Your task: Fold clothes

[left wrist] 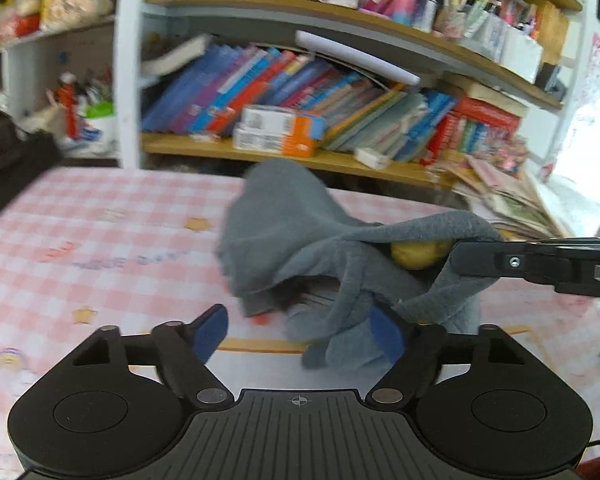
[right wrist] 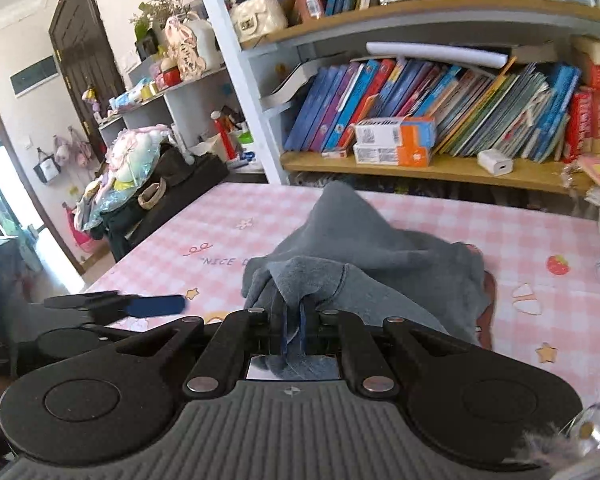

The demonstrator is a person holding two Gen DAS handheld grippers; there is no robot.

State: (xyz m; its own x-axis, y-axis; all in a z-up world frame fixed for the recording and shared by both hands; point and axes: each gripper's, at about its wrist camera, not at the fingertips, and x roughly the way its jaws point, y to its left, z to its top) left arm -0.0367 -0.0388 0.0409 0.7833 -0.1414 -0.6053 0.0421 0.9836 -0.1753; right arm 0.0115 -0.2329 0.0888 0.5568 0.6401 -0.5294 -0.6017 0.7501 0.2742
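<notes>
Clothing on hand: one grey garment (right wrist: pixel 380 264), bunched in a heap near the centre of the pink checked tabletop (right wrist: pixel 440 216). From the right wrist view, its peak rises toward 12 o'clock and its bulk spreads toward 3 o'clock.

Tongs, count two.

Right tongs (right wrist: pixel 294 326): closed on a fold of the grey garment. Cloth passes between the two blue pads, which stand nearly together. In the left wrist view the arm of these tongs enters from 3 o'clock with the cloth draped over its tip.

Left tongs (left wrist: pixel 300 334): jaws apart, not gripping. Two blue pads (left wrist: pixel 210 336) are visible. A hanging part of the garment lies against the pad on the 3 o'clock side; the pad on the 9 o'clock side is clear of cloth. In the right wrist view one blue pad of these tongs shows at 9 o'clock, above the tabletop.

Bookshelf (right wrist: pixel 440 168) stands behind the tabletop at 12 o'clock. Two stacked white-and-orange boxes (right wrist: pixel 394 140) rest on its lower board.
</notes>
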